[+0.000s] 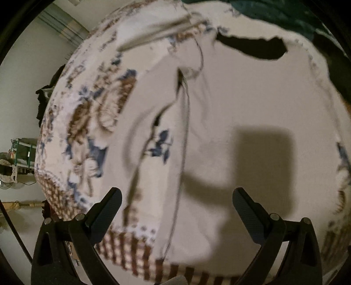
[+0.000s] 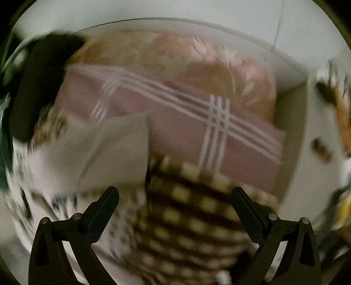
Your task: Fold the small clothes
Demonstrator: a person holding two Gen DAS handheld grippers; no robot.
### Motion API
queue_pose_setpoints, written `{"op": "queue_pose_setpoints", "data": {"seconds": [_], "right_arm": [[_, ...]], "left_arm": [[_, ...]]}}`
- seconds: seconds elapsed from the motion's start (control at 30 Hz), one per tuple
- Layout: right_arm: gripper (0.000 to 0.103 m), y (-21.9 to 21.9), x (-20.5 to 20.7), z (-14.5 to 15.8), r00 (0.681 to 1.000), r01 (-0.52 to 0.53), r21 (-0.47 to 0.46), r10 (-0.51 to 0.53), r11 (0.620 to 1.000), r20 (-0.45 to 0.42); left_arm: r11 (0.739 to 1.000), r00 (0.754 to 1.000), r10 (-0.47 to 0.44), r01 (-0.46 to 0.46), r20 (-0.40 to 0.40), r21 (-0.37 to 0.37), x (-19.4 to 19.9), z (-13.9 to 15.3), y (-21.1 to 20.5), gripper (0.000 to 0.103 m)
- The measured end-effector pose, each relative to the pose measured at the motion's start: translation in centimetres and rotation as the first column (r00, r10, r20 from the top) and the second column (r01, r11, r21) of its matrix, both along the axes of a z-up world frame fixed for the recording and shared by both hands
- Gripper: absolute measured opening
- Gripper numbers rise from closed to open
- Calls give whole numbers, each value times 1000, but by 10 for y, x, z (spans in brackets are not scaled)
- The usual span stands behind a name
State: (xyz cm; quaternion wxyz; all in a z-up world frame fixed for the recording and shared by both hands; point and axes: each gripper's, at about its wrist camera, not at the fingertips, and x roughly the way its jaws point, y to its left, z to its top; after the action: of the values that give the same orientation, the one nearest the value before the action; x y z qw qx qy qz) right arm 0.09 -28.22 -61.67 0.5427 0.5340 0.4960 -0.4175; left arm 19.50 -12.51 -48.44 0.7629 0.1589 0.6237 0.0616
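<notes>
Garment [image 1: 241,122] on tablecloth [image 1: 72,122], folded cloth [image 2: 175,131] behind checked cloth [image 2: 193,210]

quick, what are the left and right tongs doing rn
Left tongs: open, holding nothing, over the white garment.
Right tongs: open, holding nothing, over the checked cloth.

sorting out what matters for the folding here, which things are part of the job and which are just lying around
Part of the job:
white garment
pink cloth with white stripes
left gripper, open
right gripper, open

Just lying about:
patterned tablecloth
dark green fabric
black item
</notes>
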Motion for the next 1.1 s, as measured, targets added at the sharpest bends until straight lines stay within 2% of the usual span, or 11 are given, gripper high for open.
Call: {"op": "queue_pose_setpoints", "data": {"seconds": [0.17,0.27,0.33,0.4,0.5,0.6,0.7,0.8,0.93,1.03,1.1], "right_arm": [[101,-4,7,-25,997,33,-72,-27,997,71],[73,5,28,-27,996,-42,-138,52,990,70],[34,14,42,-24,993,-103,-197,114,975,42],[11,25,51,-16,988,-148,-259,153,954,-1],[3,50,68,9,971,-237,-348,236,907,-46],[3,94,111,60,903,-407,-445,426,797,-64],[3,169,158,108,743,-608,-525,660,596,-112],[3,266,199,135,509,-771,-527,844,359,-169],[3,404,219,122,142,-887,-462,951,-2,-276],[3,478,205,79,-51,-912,-372,948,-173,-316],[3,506,195,55,-132,-915,-320,930,-248,-343]], "left_arm": [[1000,1000,4,-4,-14,8,24,-32,-4,103],[1000,1000,-2,2,-14,2,35,-38,-6,103],[1000,1000,-14,14,-8,9,40,-38,-6,103],[1000,1000,-21,21,-2,11,46,-36,-1,103],[1000,1000,-6,6,2,-3,52,-29,10,103],[999,1000,24,-23,14,-28,54,-17,29,103],[998,998,44,-42,37,-36,51,-3,51,103],[997,996,68,-66,62,-37,45,10,78,103],[993,989,121,-120,85,-20,37,22,124,103],[986,981,167,-168,94,1,30,22,160,103],[981,977,192,-193,91,8,27,19,179,103]]}}
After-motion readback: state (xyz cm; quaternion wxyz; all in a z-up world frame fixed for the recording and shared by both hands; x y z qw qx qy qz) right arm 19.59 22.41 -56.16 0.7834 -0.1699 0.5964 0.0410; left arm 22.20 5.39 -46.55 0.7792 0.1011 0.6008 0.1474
